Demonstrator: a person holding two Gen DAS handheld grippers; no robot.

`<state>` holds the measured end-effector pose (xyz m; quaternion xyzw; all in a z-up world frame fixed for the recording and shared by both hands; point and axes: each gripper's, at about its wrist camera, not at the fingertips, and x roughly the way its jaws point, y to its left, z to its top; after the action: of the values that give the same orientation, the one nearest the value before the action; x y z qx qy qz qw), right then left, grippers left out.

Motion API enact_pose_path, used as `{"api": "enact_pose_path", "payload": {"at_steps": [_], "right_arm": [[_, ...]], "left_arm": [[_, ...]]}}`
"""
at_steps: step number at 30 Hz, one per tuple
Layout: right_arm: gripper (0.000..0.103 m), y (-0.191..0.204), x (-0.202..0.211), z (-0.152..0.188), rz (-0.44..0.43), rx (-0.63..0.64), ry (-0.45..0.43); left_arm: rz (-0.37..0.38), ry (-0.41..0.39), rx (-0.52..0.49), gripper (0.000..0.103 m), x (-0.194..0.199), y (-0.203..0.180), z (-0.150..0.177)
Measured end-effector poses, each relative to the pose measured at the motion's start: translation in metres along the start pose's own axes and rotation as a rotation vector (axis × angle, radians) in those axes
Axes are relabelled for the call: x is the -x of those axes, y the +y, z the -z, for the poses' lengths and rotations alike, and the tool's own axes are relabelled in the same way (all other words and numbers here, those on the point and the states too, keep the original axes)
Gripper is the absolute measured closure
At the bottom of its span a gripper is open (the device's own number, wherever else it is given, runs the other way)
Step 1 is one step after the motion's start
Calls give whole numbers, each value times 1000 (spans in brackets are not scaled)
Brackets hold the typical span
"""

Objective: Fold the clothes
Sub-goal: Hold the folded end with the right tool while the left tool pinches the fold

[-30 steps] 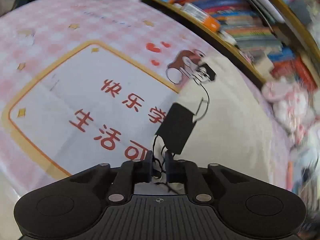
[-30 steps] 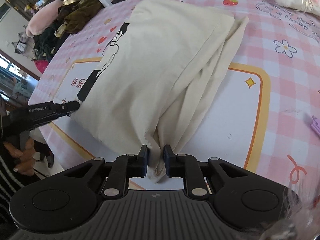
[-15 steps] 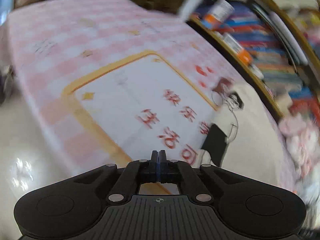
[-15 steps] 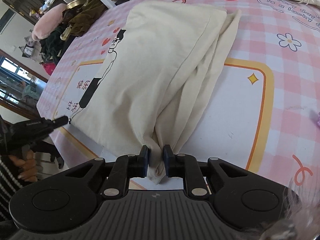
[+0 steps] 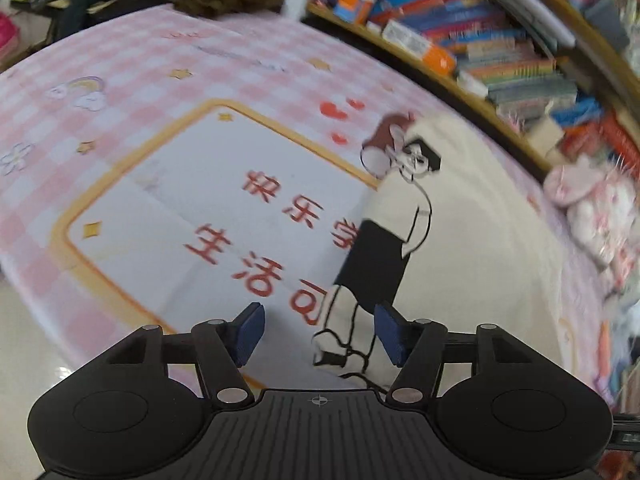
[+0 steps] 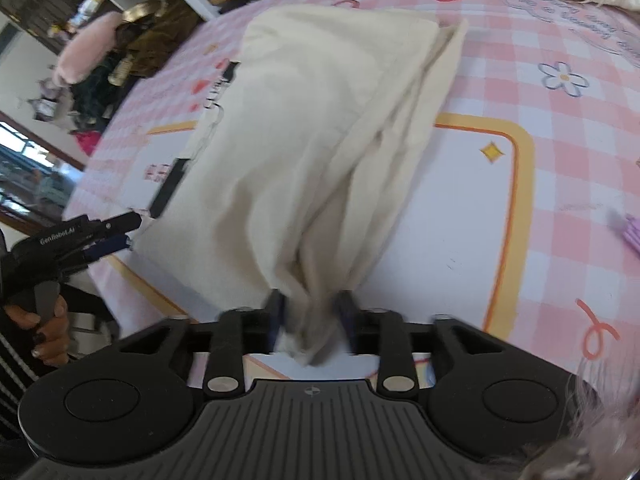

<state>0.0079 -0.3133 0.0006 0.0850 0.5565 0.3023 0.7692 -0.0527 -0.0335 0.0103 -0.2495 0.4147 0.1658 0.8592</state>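
While the cream garment (image 6: pixel 320 128) lies folded on the pink tablecloth (image 6: pixel 560 128), the left gripper (image 5: pixel 318 332) is angled downward, jaws opening over its corner; the right gripper (image 6: pixel 310 312), blurred, is opening, seemingly around a bunched hem.

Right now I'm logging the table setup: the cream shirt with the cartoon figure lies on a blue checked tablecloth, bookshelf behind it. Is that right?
Not quite: the tablecloth is pink checked, not blue, with a white panel framed in yellow. Both wrist views show it. The rest stands: the cream shirt with the cartoon figure lies on it, and the bookshelf runs behind, as the left wrist view shows.
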Motion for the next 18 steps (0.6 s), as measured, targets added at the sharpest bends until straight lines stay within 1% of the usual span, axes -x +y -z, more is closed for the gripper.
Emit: {"api": "enact_pose_path", "payload": {"at_steps": [1,2,3,4,5,6,7,10,14,16,18], "right_arm": [[74,0,0,1,-1,-3,-2],[78,0,1,2,-4,-5,-5],[81,0,1,3,-13,-11,-4],[83,-1,1,4,-17,-13,-3],[84,0,1,4,-14,-13,-5],[85,1,0,4,-9,-13,-7],[87,1,0,5,-8,-22,-14],[88,0,0,7,-6,-53,-34],[88,6,-5,7,-25,-43,-36],[88,14,-10,6,-35,-17,-31],[88,32,-16,7,-17,59,-44]], "left_arm": [[-12,7,-9,53,-2,-4,-1],[-13,19,-25,60,-4,-9,-2],[5,36,-31,81,-6,-12,-2],[34,53,-11,90,-8,-12,-2],[52,52,16,93,-9,-10,-1],[67,27,23,97,-4,-9,1],[82,-6,20,97,3,-8,3],[121,-90,-11,98,27,-7,9],[89,-79,-10,97,32,11,13],[67,-67,36,97,29,26,16],[42,-61,83,97,27,39,19]]}}
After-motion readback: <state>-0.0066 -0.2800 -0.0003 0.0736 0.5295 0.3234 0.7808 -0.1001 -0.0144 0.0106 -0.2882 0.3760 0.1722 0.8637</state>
